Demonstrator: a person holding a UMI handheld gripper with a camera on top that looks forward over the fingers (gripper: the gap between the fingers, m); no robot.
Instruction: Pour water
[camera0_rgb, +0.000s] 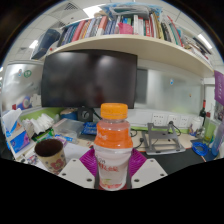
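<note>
A white plastic bottle (113, 150) with an orange cap and an orange band at its shoulder stands upright between my fingers. My gripper (113, 165) is shut on the bottle, and the magenta pads (88, 162) press against its two sides. A dark brown cup (49, 154) with a pale rim stands on the table to the left of the fingers, apart from the bottle. Whether the cup holds anything is hidden.
A dark monitor (88, 78) stands behind the bottle under a shelf of books (125, 24). Boxes and clutter (40, 125) lie at the left, and a metal device (160, 140) sits at the right on the dark table (185, 160).
</note>
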